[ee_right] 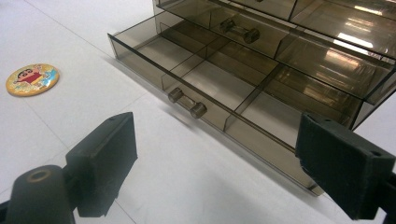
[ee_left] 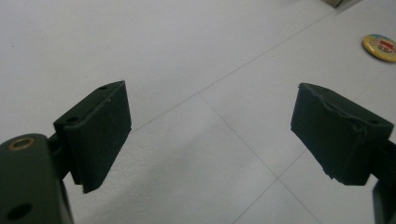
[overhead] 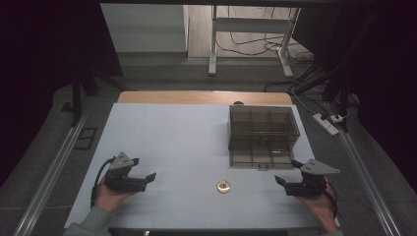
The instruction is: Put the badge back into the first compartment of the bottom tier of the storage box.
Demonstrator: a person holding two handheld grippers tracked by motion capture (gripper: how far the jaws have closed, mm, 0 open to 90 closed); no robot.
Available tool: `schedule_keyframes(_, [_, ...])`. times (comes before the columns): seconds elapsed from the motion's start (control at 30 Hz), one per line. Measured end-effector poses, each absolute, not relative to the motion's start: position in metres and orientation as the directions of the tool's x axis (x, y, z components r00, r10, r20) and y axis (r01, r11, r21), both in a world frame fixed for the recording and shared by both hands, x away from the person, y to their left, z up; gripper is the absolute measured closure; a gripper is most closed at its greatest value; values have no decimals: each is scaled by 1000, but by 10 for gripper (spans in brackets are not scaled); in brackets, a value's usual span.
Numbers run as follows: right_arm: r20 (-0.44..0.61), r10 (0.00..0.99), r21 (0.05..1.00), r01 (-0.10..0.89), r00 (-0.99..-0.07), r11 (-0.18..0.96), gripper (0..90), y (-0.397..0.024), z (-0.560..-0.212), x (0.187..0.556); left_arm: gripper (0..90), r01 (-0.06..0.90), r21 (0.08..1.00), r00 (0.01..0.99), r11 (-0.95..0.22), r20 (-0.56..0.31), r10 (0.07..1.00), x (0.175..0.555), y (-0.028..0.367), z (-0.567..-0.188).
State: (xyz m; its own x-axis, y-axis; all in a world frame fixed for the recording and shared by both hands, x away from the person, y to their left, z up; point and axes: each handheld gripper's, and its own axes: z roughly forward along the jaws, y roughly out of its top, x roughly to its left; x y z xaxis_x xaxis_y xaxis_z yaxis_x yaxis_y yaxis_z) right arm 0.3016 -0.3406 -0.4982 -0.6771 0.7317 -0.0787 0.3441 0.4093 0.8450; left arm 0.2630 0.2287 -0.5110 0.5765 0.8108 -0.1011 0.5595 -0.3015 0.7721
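A smoky clear drawer box (overhead: 263,133) stands at the right of the white table. Its lower drawer (ee_right: 224,88) is pulled out, divided into compartments, with a clear bar handle (ee_right: 187,102). A round cartoon badge (overhead: 223,186) lies flat on the table in front of the box; it also shows as the badge (ee_right: 32,79) and the badge (ee_left: 380,47). My left gripper (overhead: 147,179) rests low at the front left, open, nothing between its jaws. My right gripper (overhead: 289,173) sits at the front right beside the open drawer, open and holding nothing.
The white table cover (overhead: 172,137) stretches between the two grippers. A wooden table edge (overhead: 196,97) lies at the back. Metal rails (overhead: 54,167) run along both sides, and a power strip (overhead: 325,124) with cables lies on the floor at the right.
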Motion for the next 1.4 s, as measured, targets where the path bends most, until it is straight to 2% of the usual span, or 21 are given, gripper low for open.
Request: schedule_keyframes(1.4, [-88, 647, 842, 291, -758, 455, 137, -295, -479, 311, 123, 549, 757, 591, -353, -53, 805, 262, 220, -513])
